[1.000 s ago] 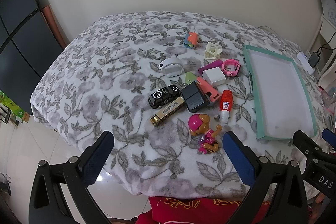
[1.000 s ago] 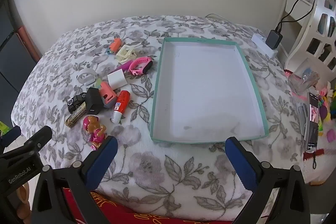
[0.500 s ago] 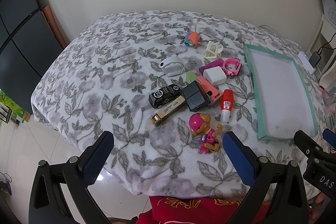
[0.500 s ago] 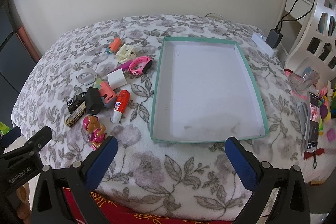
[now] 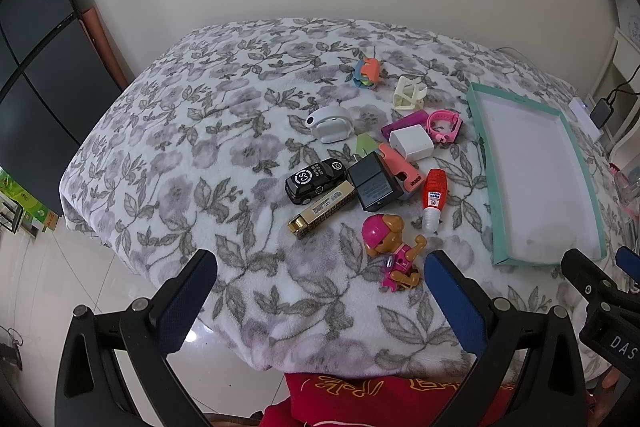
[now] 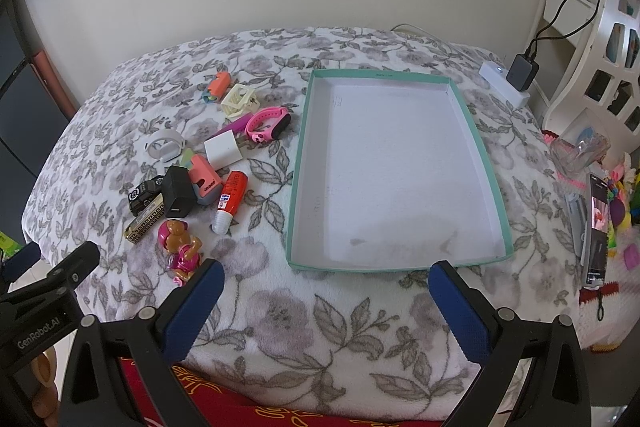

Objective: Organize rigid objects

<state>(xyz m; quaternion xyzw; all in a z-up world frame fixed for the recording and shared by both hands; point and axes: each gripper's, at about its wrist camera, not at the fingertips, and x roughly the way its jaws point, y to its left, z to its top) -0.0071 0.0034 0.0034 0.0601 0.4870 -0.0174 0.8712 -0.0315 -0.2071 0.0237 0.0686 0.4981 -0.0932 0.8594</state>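
A heap of small objects lies on the floral blanket: a pink toy dog (image 5: 390, 251) (image 6: 180, 243), a red glue stick (image 5: 433, 198) (image 6: 229, 201), a black charger (image 5: 374, 181) (image 6: 178, 191), a black toy car (image 5: 316, 179), a gold bus (image 5: 322, 206), a white cube (image 5: 411, 143) (image 6: 223, 149) and a pink wristband (image 5: 443, 122) (image 6: 267, 125). An empty white tray with a teal rim (image 6: 299, 163) (image 5: 486, 163) lies to the right of them. My left gripper (image 5: 320, 297) is open and empty near the blanket's front edge, below the heap. My right gripper (image 6: 323, 301) is open and empty in front of the tray.
A white power strip with a black adapter (image 6: 516, 77) sits at the blanket's far right. A white shelf (image 6: 592, 75) and a phone with clutter (image 6: 598, 227) stand to the right. A dark cabinet (image 5: 36, 75) is on the left; tiled floor (image 5: 40, 287) lies below the blanket's edge.
Both views have shifted only slightly. Both grippers stay open and no object has moved.
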